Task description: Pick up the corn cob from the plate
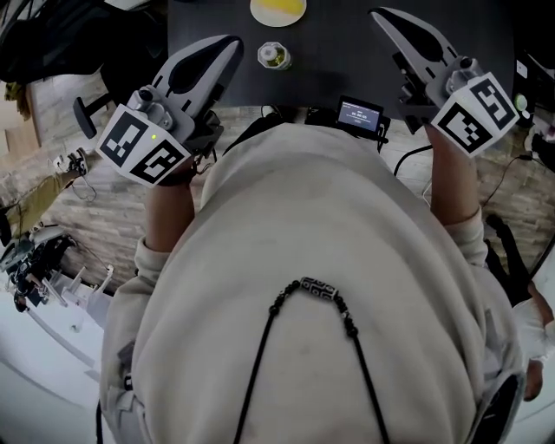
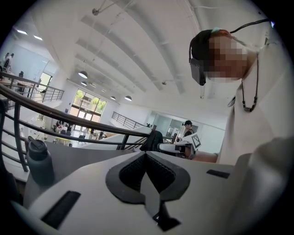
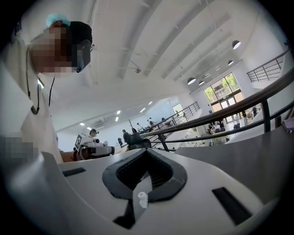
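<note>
Both claws are sitting shut and empty. The left claw (image 1: 231,43) is pointing forward over the near left edge of the dark bench (image 1: 347,61). In the left gripper view its jaws are meeting at the tip with nothing between them. The right claw (image 1: 380,16) is hanging over the right part of the bench. Its jaws are also pressing together, nothing gripped. The corn cob (image 1: 278,4) is lying on the plate (image 1: 297,16) at the far middle of the bench, partly cut off by the top edge of the head view. It is sitting between the two claws' lines, and neither claw is touching it. A small round jar (image 1: 274,55) is standing just nearer than the plate, close to the left claw tip but apart from it. A small device with a lit screen (image 1: 360,114) is sitting at the near edge of the bench. The person's pale sweatshirt (image 1: 312,286) is filling the lower head view, with a beaded cord (image 1: 316,289) hanging across it. The left gripper view is showing a dark bottle (image 2: 39,160) at left and a curved railing (image 2: 69,118) behind. The right gripper view is looking out at a railing (image 3: 220,114) and a bright hall with ceiling lamps.
</note>
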Demonstrator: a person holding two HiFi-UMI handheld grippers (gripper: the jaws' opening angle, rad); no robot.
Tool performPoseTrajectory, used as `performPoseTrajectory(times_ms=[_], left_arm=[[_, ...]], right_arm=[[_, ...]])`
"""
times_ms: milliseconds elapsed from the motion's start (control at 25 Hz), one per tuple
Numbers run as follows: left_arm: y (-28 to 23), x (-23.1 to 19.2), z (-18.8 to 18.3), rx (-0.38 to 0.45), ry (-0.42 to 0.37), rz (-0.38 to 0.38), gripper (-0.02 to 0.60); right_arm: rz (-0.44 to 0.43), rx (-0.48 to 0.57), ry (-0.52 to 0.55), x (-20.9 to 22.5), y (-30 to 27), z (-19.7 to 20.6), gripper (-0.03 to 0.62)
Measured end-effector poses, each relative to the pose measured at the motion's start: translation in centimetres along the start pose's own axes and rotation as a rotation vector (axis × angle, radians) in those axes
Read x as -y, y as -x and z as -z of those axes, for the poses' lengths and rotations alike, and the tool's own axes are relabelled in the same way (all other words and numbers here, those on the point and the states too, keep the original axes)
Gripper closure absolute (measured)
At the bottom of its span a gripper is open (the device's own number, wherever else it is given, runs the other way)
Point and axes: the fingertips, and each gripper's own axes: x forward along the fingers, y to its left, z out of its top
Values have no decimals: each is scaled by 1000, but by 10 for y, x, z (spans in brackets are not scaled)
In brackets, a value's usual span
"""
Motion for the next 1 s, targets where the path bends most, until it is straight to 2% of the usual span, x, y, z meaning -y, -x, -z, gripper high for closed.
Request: performPoseTrajectory(times_ms=[160, 400, 640, 1000], left_arm=[[-5, 2, -18, 4, 0, 33, 581], [1, 0, -54, -1, -44, 168, 581], [-10, 3, -54, -62, -93, 308, 581], [1, -16, -40, -123, -69, 406, 581]], right_arm=[[19, -23, 5, -7, -1, -11, 577], [118, 18, 59, -39, -7, -50, 577], [217, 44, 66, -44, -5, -61, 577], [327, 5, 116, -55, -20, -68, 577]])
